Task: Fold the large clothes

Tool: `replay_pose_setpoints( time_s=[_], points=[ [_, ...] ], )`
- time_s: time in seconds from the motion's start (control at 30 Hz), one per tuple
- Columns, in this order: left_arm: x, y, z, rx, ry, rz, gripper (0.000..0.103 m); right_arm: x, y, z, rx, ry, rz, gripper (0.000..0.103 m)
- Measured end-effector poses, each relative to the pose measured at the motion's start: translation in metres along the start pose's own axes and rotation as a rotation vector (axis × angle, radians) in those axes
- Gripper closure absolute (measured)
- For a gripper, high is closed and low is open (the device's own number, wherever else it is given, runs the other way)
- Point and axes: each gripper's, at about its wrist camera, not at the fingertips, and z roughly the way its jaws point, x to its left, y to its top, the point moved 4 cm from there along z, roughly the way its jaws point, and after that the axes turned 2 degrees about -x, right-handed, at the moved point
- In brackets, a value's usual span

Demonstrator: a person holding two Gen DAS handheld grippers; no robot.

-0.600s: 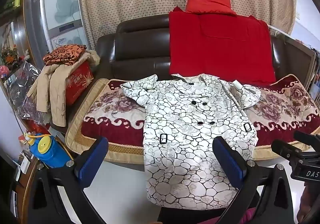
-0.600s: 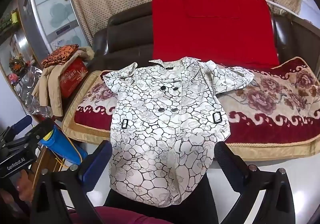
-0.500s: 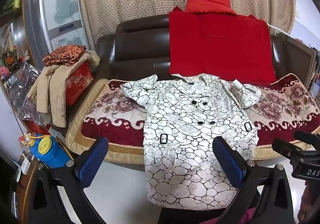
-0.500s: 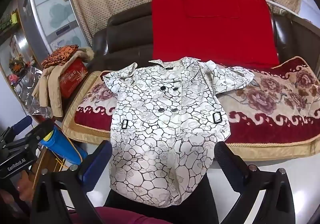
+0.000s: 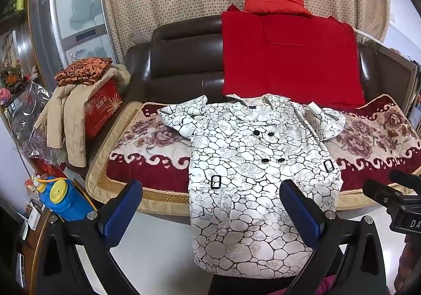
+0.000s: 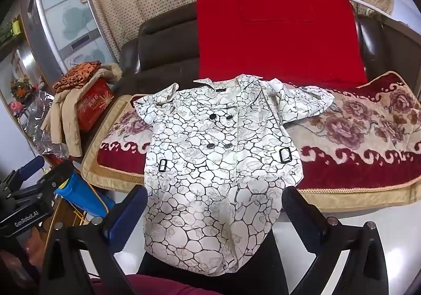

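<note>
Both tools, left tool (image 5: 210, 205) and right tool (image 6: 214, 212), hung wide open and empty, the white black-veined double-breasted coat (image 6: 221, 163) lying collar-away lengthwise ahead, nearer the right.

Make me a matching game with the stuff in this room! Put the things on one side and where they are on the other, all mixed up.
Things:
1. white patterned coat
2. red pillow
3. orange folded cloth
4. blue bottle

Places:
A. on top of the sofa back
B. low down, left of the sofa
C. spread on the sofa seat, hem hanging over the front
D. on the pile over the red box

Pairs: 1-C, 2-A, 3-D, 4-B
</note>
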Motion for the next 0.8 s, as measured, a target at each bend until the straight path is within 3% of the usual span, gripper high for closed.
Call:
replay_pose_setpoints(
  time_s=[0.8],
  points=[
    [-0.001,0.006,0.027,0.032,0.016,0.015,0.000,-0.004,0.016,0.020,0.024,-0.007,0.006,0.000]
  ],
)
